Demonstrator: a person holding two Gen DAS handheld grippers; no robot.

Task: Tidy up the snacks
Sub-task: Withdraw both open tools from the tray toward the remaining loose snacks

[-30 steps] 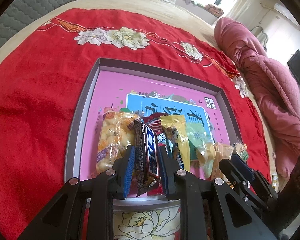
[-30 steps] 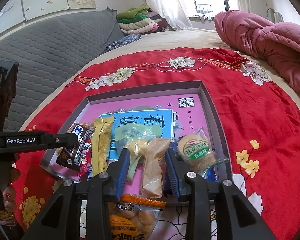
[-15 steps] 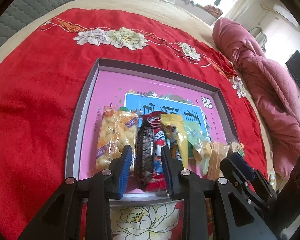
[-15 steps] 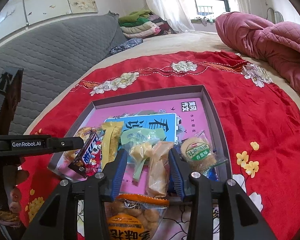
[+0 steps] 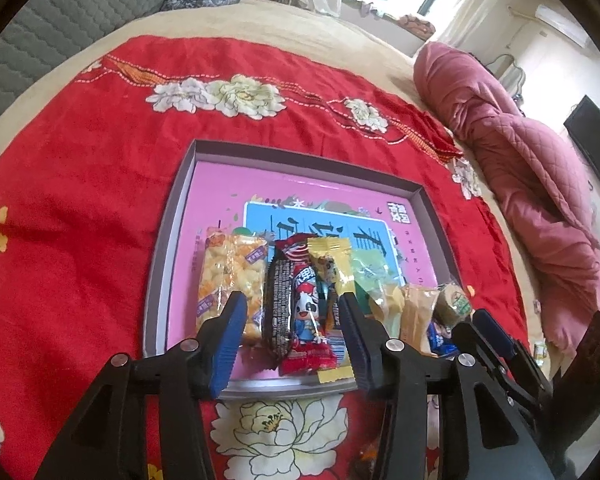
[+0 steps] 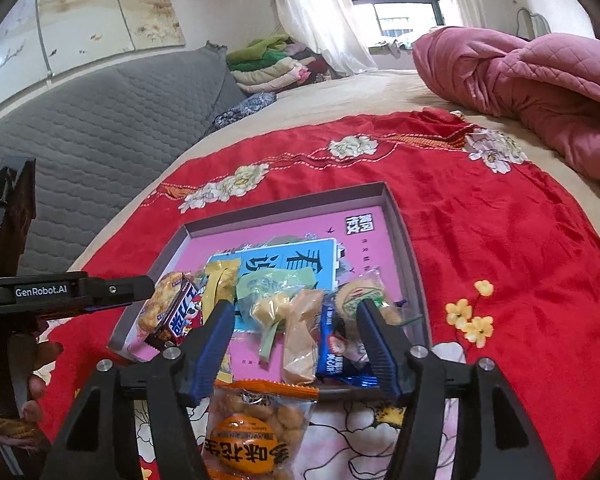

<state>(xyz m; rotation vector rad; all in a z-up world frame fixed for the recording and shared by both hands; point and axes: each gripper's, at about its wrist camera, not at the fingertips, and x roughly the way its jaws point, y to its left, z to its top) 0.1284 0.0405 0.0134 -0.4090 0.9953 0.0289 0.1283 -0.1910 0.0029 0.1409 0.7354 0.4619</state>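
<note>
A shallow grey-rimmed tray (image 5: 168, 248) with a pink floor lies on the red blanket; it also shows in the right wrist view (image 6: 404, 236). Several snack packets lie in a row along its near edge. My left gripper (image 5: 290, 324) is open and empty, its jaws either side of a black chocolate bar (image 5: 276, 304) and a red cartoon packet (image 5: 306, 320). A yellow puffed-snack pack (image 5: 232, 276) lies to their left. My right gripper (image 6: 296, 338) is open and empty above a beige packet (image 6: 300, 340) and a blue packet (image 6: 332, 352). An orange-topped nut bag (image 6: 256, 432) lies outside the tray below it.
The red floral blanket (image 5: 80, 168) covers a bed. A rolled pink quilt (image 6: 532, 80) lies at the right. A grey padded headboard (image 6: 100, 120) and folded clothes (image 6: 272, 64) stand at the back. The left gripper's body (image 6: 60, 292) reaches in from the left.
My left gripper let go of the black chocolate bar, which now lies in the tray, and opened wide. My right gripper also opened wider. Both drew back slightly.
</note>
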